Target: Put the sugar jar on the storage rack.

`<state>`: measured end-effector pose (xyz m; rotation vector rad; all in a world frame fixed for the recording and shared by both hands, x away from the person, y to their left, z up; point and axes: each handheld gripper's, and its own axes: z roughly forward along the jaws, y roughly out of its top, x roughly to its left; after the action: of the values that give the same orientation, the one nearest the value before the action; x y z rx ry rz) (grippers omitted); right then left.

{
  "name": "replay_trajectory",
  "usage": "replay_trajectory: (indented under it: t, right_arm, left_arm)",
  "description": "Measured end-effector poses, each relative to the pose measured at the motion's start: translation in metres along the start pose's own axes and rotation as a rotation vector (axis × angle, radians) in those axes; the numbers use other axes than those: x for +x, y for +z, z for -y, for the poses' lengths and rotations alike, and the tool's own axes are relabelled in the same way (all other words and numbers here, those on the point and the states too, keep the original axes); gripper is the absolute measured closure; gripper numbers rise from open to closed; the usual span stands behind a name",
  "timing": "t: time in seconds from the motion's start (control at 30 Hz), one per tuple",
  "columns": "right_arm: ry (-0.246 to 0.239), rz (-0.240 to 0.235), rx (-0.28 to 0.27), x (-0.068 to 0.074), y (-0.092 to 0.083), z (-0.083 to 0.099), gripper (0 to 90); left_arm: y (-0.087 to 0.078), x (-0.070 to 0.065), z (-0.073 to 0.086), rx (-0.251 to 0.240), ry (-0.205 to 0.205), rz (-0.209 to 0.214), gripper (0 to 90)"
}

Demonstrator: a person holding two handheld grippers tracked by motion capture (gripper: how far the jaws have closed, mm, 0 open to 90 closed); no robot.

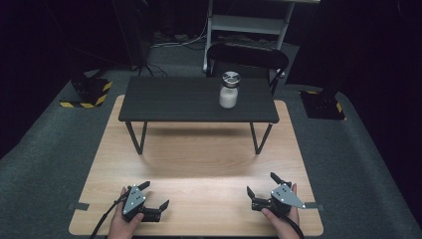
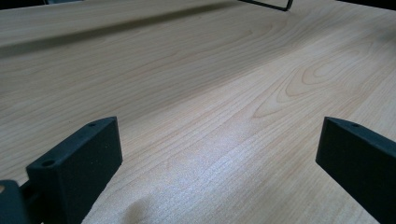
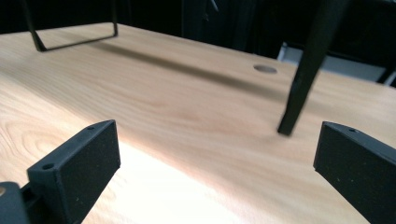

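A glass jar (image 1: 229,90) with white contents and a metal lid stands upright on the right part of a small black raised table (image 1: 174,99). That table rests on a light wooden tabletop (image 1: 199,159). My left gripper (image 1: 154,194) (image 2: 219,154) lies open at the near left edge in a hand, with bare wood between its jaws. Over at the near right, my right gripper (image 1: 262,183) (image 3: 217,154) is open too and holds nothing. One black leg (image 3: 303,79) of the raised table stands ahead of it, slightly right.
A black chair (image 1: 249,55) and a white rack (image 1: 249,22) stand behind the table. Black bases with yellow stripes sit on the grey floor at left (image 1: 89,92) and right (image 1: 323,102). A round cable hole (image 3: 265,69) is in the wood.
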<state>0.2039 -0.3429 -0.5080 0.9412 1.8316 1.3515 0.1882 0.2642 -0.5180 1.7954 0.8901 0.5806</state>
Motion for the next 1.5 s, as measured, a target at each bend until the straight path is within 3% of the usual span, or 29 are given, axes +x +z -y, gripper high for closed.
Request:
replay_trajectory:
  t: [0.03,0.1,0.2,0.47,0.73,1.1,1.37,1.5]
  right_arm:
    - [0.023,0.010,0.006,0.0008,-0.0022,0.0082,0.3]
    - [0.015,0.003,0.036,0.0001,-0.0026,0.0112,0.3]
    - [-0.012,0.002,0.073,-0.0003,-0.0026,0.0110,0.4]
    - [0.000,-0.004,0.144,-0.0030,-0.0006,0.0084,0.4]
    - [0.029,-0.012,0.135,-0.0066,-0.0007,0.0099,0.4]
    - [0.012,-0.018,0.120,-0.0060,-0.0028,0.0126,0.4]
    - [0.026,-0.010,0.132,-0.0057,-0.0001,0.0102,0.4]
    - [0.033,-0.016,0.140,-0.0076,0.0018,0.0087,0.4]
  left_arm:
    - [0.0000,0.0000,0.0000,0.000,0.000,0.000,0.5]
    - [-0.0001,0.0011,0.0001,-0.001,0.002,0.007,0.5]
    - [0.0002,0.0018,0.0002,-0.002,-0.002,0.010,0.5]
    - [0.0012,0.0021,-0.0009,0.003,-0.005,0.010,0.5]
    - [0.0025,0.0037,-0.0009,0.000,-0.019,0.011,0.5]
    - [0.0033,0.0029,-0.0029,0.012,-0.020,0.007,0.5]
    - [-0.0024,-0.0009,0.0007,0.002,0.028,0.013,0.5]
    - [-0.0022,-0.0002,-0.0003,0.008,0.025,0.015,0.5]
